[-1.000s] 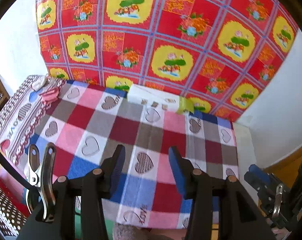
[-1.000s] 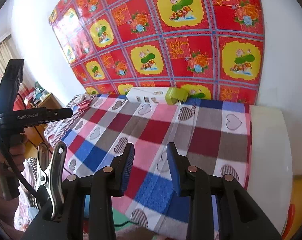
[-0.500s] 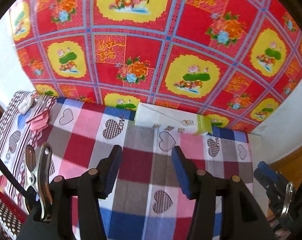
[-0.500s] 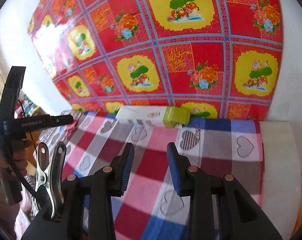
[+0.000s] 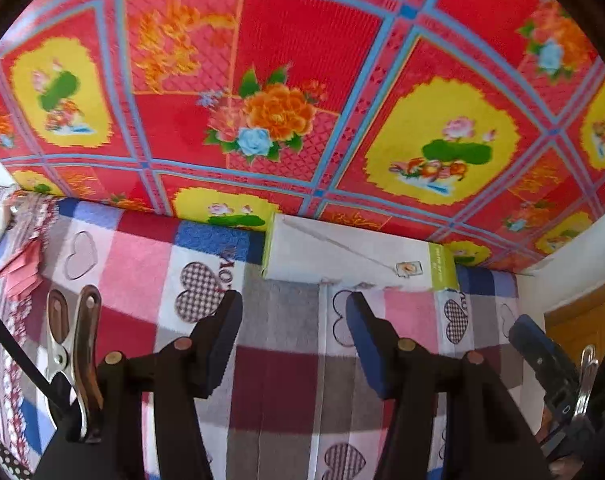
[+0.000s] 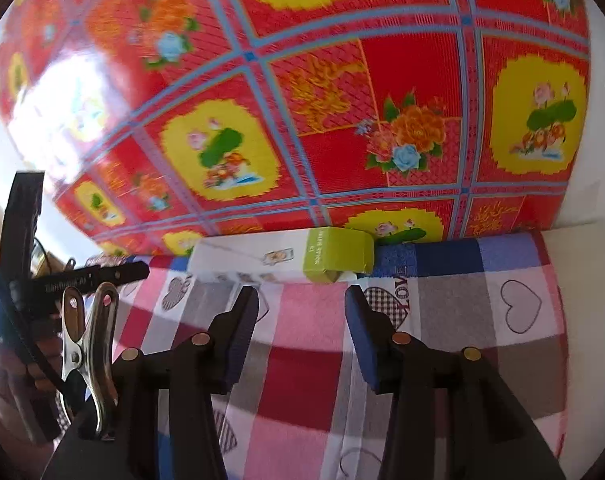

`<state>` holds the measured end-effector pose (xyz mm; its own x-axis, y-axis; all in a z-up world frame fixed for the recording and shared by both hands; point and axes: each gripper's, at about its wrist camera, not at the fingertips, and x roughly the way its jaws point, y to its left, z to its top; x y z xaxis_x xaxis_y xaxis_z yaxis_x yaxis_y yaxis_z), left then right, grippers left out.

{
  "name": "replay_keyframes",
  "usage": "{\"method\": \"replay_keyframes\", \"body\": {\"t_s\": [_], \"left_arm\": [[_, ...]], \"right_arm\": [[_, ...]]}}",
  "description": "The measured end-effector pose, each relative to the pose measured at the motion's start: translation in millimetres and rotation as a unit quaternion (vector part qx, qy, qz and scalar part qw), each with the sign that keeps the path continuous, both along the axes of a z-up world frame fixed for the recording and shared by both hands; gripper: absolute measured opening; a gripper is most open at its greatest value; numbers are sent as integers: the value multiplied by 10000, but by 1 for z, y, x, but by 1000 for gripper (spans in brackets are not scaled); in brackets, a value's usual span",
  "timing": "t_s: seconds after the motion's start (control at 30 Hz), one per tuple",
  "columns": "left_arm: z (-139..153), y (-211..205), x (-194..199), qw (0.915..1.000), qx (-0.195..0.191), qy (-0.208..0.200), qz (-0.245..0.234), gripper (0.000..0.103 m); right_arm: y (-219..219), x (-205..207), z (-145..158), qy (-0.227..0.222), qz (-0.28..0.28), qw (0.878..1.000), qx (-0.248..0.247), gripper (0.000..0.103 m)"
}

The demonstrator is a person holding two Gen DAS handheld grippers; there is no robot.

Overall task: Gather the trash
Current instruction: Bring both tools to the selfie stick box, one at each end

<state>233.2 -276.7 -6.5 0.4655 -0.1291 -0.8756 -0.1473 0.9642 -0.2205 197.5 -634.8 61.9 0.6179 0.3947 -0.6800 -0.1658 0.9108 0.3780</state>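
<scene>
white-and-green carton (image 5: 358, 258) | flat against wall, long axis crosswise, ahead of both; left gripper (image 5: 292, 312) | opening, empty; right gripper (image 6: 300, 306) | opening, empty

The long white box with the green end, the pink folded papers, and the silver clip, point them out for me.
White box (image 5: 342, 256): left wrist view, middle of its white top face.
Pink folded papers (image 5: 20, 268): left wrist view, on the stack's middle.
Silver clip (image 6: 88, 344): right wrist view, on its metal arm.
</scene>
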Motion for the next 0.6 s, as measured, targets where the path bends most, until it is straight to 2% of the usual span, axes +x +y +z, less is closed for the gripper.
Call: {"method": "replay_keyframes", "body": {"t_s": [0.23,0.47,0.6], "left_arm": [[-29,5,27,9998,-122,171,8,61],[-48,16,48,9996,-70,212,143,64],[-61,15,56,9993,-205,296,125,64]], "right_arm": [[8,36,-26,297,-192,9993,123,49],[21,66,-44,451,-207,9988,-59,57],[27,75,-49,457,-222,9986,-159,58]]}}
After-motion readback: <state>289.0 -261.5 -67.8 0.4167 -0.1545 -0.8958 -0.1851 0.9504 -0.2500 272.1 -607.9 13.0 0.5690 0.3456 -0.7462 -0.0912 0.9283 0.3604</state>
